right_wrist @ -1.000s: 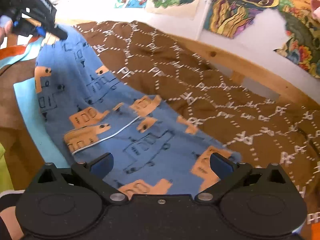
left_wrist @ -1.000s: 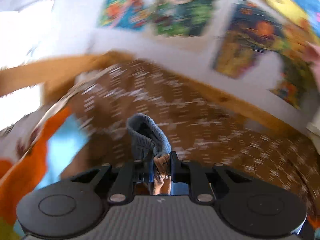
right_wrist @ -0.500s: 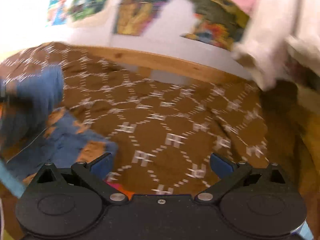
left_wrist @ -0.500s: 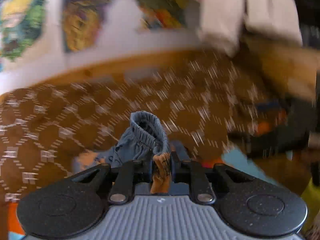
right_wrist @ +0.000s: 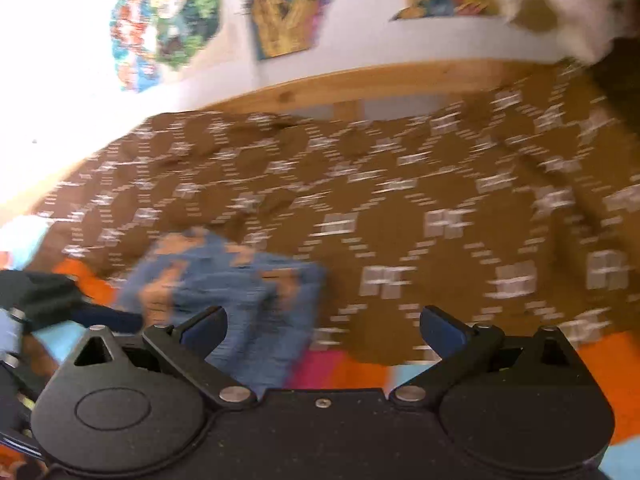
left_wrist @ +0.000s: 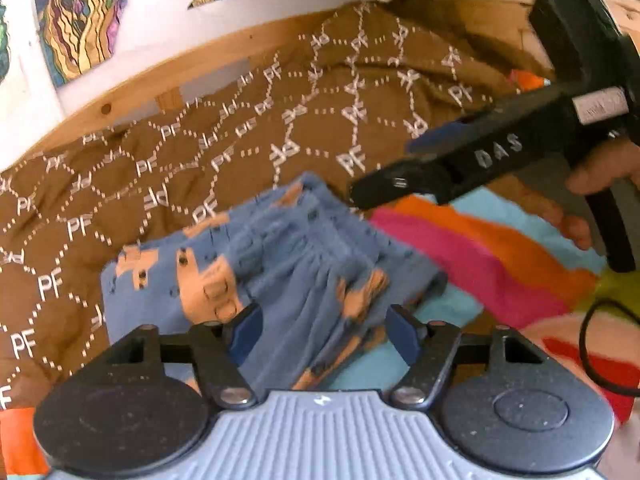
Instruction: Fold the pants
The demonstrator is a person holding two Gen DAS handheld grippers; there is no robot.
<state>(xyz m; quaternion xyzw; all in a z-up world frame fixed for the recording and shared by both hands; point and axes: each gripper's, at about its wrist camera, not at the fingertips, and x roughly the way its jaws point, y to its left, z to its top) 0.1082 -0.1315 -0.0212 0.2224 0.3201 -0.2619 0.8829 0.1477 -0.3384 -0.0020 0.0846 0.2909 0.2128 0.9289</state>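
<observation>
Two grippers were in play here, and the big change was on the left one: half a second before, the left gripper [left_wrist: 320,332] had its fingers pinched together on the elastic waistband of the blue pants [left_wrist: 256,264], and a second before it was carrying that waistband high over the bed. By this moment its jaws were opening, pads clear of the fabric on both sides, with the gathered waistband lying loose between them. So the pants had been let go and now sat as a short doubled-over bundle, straddling the edge of the brown PF-print quilt [left_wrist: 200,140] and the bright striped blanket [left_wrist: 480,252], with the quilt running off toward 12 o'clock and the stripes toward 3 o'clock. The right gripper [right_wrist: 322,328] had its fingers well apart and nothing between them; in the left wrist view it hovered at about 2 o'clock of the bundle, near its far corner. In its own blurry view the pants sat at around 9 o'clock. My read: that fold just landed, and what's left is maybe a tidy-up or one more fold, since the top layer looked bunched rather than flat.
</observation>
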